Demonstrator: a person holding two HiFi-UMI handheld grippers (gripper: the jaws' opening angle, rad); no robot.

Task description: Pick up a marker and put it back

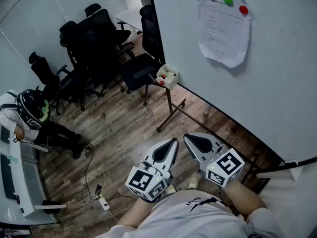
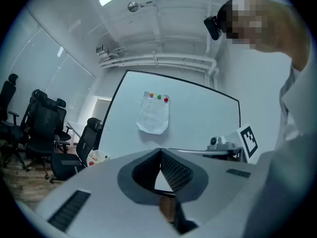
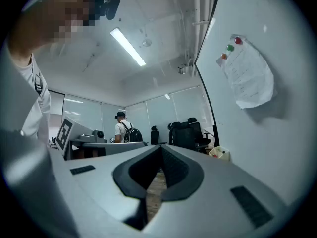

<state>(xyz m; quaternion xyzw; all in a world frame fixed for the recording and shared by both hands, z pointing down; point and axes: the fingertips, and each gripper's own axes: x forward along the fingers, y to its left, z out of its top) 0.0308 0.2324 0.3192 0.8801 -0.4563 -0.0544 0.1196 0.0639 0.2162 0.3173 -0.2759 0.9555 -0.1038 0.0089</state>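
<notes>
Head view: left hand-held gripper (image 1: 173,141), right hand-held gripper (image 1: 187,137), jaws together.

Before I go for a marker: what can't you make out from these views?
The box at the whiteboard's lower corner, head view: too small to tell whether the red items inside are markers.
The sheet of paper, every view: print too small to read.
The whiteboard's right part, head view: cut off by the picture edge.
Clear, though: left gripper and right gripper both shut, empty.

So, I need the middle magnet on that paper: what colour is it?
Green; the magnet shows best in the head view.
</notes>
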